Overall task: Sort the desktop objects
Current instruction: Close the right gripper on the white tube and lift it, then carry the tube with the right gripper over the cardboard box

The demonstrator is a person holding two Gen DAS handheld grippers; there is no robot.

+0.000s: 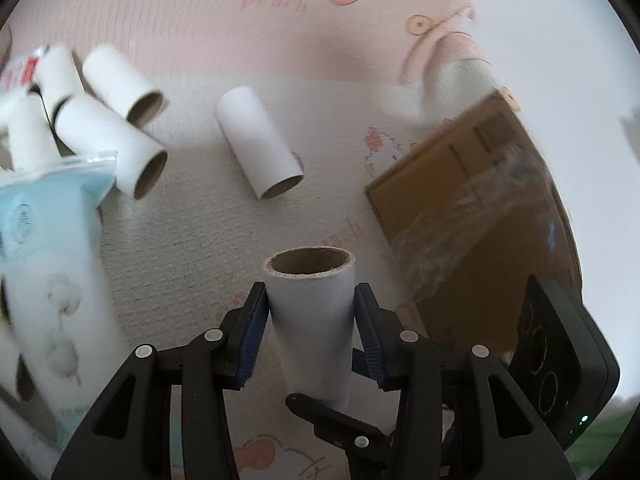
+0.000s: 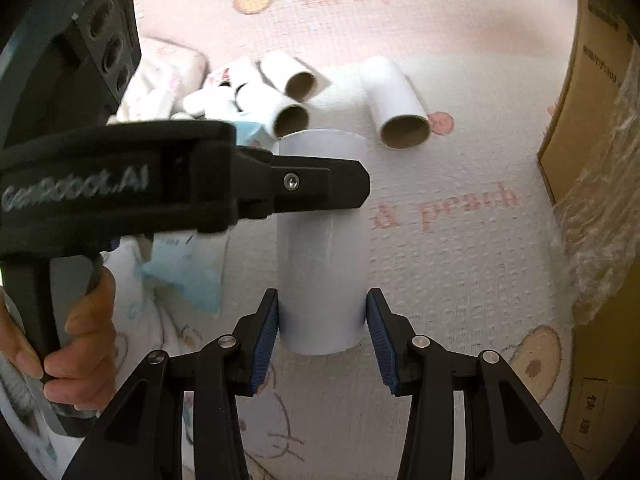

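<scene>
Both your grippers clamp the same white cardboard tube (image 1: 312, 320), off the mat. Left gripper (image 1: 311, 304) pads press its upper part, right gripper (image 2: 322, 322) pads its lower end. Loose tubes (image 1: 258, 142) lie beyond; cardboard box (image 1: 472, 184) sits right.

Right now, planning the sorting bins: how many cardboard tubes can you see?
6. One cardboard tube held by the left gripper and right gripper, one alone at centre, four piled far left; more may hide there.
</scene>
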